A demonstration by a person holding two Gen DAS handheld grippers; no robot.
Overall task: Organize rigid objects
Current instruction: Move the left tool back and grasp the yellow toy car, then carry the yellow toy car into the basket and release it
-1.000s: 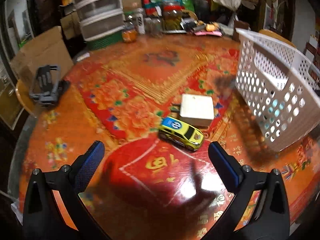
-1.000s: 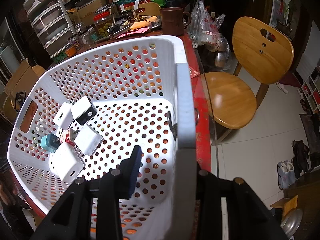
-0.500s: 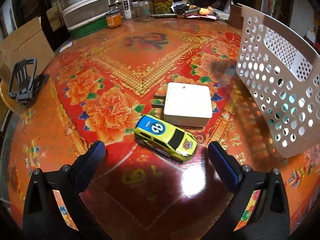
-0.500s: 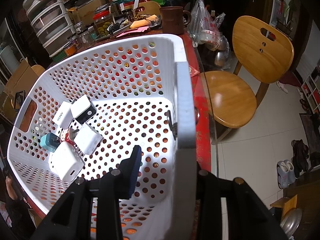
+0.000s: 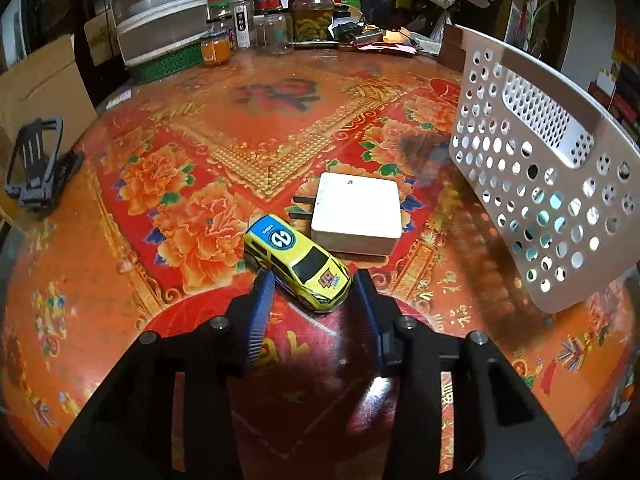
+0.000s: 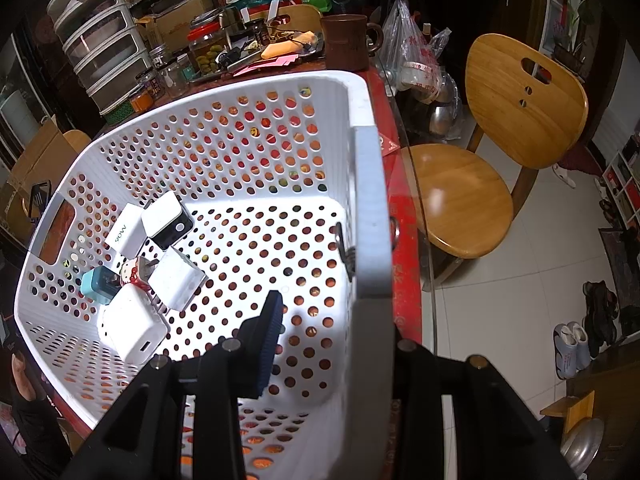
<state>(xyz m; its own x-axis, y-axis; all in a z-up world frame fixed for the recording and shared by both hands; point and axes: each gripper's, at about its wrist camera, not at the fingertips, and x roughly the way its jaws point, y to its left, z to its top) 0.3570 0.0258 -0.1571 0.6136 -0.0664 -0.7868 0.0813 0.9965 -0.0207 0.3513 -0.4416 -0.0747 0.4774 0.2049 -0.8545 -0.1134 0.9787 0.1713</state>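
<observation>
A yellow toy car (image 5: 298,266) with a blue roof lies on the red patterned table (image 5: 200,160). A white charger block (image 5: 356,212) lies just behind it. My left gripper (image 5: 312,280) has its blue pads close on both sides of the car's front end. My right gripper (image 6: 320,312) is shut on the right wall of the white perforated basket (image 6: 372,220) and holds it tilted. Several chargers (image 6: 152,264) lie in the basket's left corner. The basket also shows at the right of the left wrist view (image 5: 540,184).
Jars (image 5: 312,20), a plastic drawer unit (image 5: 160,12) and clutter stand at the table's far edge. A black phone stand (image 5: 36,164) sits at the far left. A wooden chair (image 6: 500,152) stands right of the table, beyond the basket.
My left gripper has come down and forward to the toy car and its jaws have narrowed around the car. The right gripper and basket have stayed still.
</observation>
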